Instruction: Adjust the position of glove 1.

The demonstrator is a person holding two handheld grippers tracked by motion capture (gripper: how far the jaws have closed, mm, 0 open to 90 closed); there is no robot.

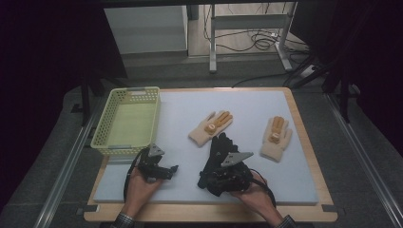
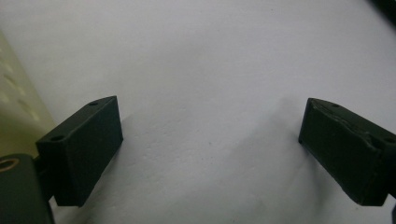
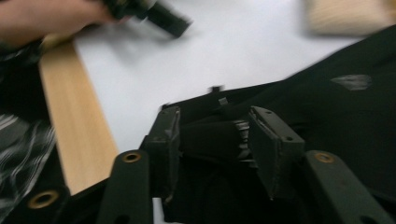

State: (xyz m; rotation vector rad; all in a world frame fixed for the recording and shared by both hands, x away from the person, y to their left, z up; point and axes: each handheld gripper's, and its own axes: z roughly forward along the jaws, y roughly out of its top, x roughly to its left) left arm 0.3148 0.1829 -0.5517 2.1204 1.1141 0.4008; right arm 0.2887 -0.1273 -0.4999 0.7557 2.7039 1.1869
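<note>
A grey carpeted floor surrounds the pale wooden table; at twelve o'clock stands a grey metal desk frame over tangled black cables, flanked by what look like dark curtains.

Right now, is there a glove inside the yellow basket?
No, the yellow basket holds nothing, and both tan gloves and the black glove lie on the white mat.
</note>
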